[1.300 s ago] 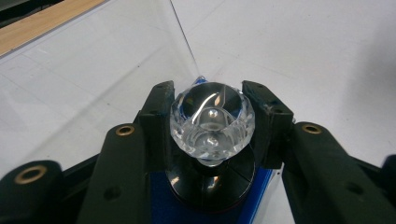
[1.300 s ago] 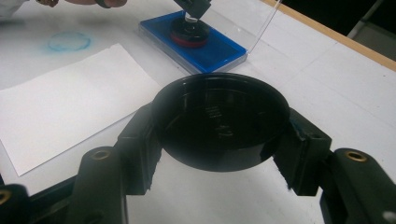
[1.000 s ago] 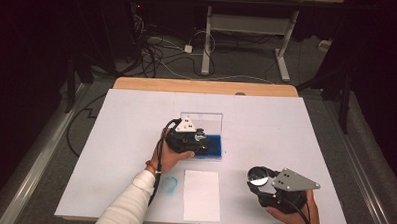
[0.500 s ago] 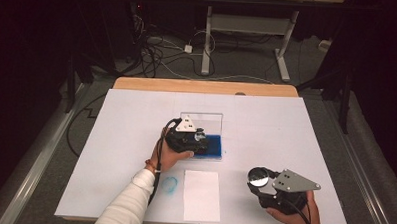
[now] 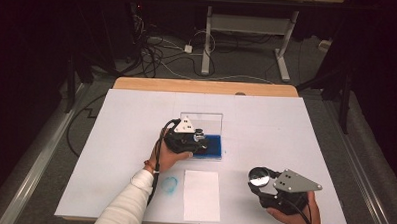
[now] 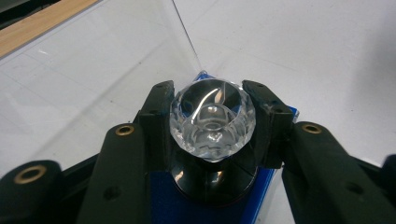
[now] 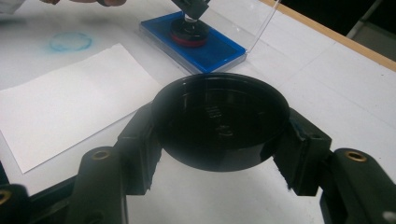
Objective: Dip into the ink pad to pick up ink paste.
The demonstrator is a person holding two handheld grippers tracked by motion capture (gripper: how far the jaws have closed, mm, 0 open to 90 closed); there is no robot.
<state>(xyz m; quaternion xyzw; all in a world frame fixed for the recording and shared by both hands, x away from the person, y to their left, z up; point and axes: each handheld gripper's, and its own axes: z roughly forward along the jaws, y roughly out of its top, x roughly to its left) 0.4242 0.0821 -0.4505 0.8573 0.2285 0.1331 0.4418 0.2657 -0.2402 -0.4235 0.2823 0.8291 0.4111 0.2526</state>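
A round stamp with a clear faceted knob (image 6: 212,119) and a black base (image 6: 212,183) stands on a blue ink pad (image 5: 214,145) in an open case. The case's clear lid (image 5: 208,122) stands upright behind it. My left gripper (image 6: 212,128) is shut on the knob, one jaw on each side; in the high view it (image 5: 197,138) sits over the pad. My right gripper (image 7: 219,140) is shut on a black round cap (image 7: 219,119), held just above the table at the front right (image 5: 259,177). From there the stamp (image 7: 189,31) and ink pad (image 7: 212,50) lie farther off.
A white sheet of paper (image 5: 201,194) lies in front of the ink pad, and a blue ring mark (image 5: 170,184) is on the white table cover to its left. A wooden table edge (image 5: 202,86) runs along the back, with cables and desk legs beyond.
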